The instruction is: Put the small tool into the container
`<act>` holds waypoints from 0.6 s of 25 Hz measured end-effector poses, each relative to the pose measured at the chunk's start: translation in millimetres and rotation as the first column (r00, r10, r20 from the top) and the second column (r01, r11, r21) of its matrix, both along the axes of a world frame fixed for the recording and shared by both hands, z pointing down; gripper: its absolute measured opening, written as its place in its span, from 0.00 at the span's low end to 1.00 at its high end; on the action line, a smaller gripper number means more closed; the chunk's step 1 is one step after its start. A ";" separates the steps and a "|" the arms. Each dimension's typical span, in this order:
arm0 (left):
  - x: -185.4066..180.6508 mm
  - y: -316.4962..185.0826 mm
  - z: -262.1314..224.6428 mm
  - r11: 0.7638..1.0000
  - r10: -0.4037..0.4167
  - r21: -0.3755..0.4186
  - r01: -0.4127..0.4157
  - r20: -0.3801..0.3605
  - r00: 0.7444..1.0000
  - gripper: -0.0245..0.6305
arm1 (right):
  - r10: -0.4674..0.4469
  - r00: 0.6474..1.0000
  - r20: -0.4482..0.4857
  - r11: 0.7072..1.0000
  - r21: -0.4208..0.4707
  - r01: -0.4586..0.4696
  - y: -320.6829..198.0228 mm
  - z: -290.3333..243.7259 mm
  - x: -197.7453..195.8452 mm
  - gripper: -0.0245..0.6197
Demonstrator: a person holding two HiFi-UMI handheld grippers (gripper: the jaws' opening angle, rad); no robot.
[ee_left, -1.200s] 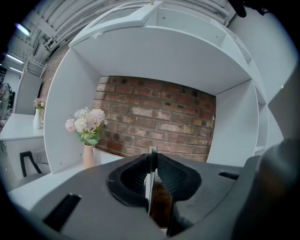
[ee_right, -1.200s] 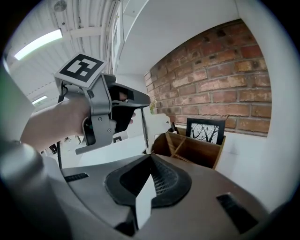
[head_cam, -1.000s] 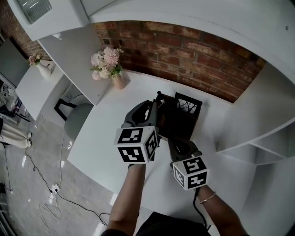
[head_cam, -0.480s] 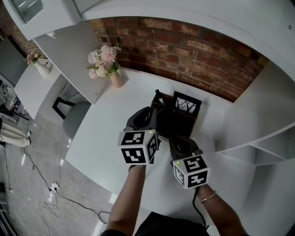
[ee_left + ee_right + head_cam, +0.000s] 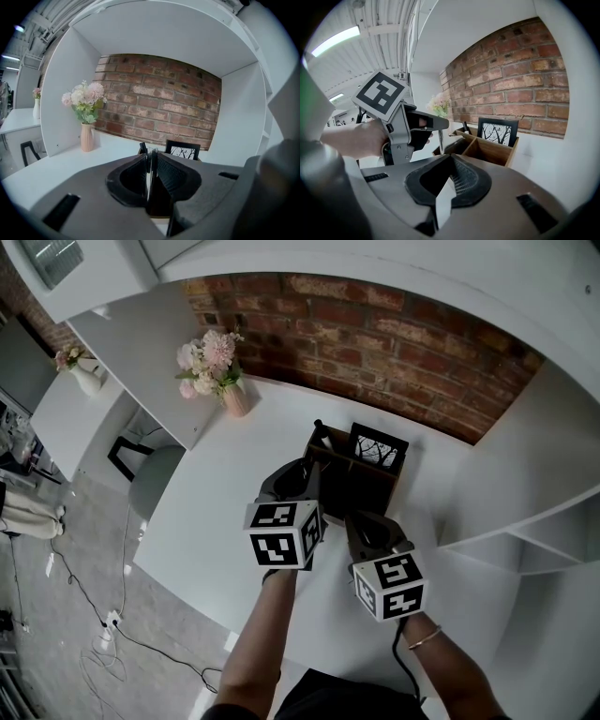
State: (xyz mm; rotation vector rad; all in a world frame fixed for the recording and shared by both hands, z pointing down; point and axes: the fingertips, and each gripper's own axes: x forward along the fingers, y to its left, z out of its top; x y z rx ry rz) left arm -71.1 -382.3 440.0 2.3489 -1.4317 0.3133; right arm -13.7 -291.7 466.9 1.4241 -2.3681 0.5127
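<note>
It looked like a staged home-office nook set up inside a larger work hall. A white desk (image 5: 234, 512) sat in a white alcove backed by a brick wall (image 5: 375, 343). On it stood a vase of pink flowers (image 5: 217, 371), a wooden desk organiser (image 5: 361, 479) and a framed picture (image 5: 379, 448). To the left, bare grey floor (image 5: 56, 521) carried loose cables (image 5: 105, 626), and a strip light (image 5: 335, 40) ran overhead.

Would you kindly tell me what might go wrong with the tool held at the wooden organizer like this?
The thin tool, pinched upright in the left gripper's jaws, hangs near the organizer's rim and may catch there instead of entering. It might also knock the dark pen standing in a far compartment.
</note>
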 end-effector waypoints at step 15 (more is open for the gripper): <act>2.0 3.3 9.8 0.999 0.003 -0.047 -0.004 -0.010 1.000 0.21 | 0.010 1.000 -0.004 1.000 0.017 -0.010 7.7 -9.0 6.7 0.05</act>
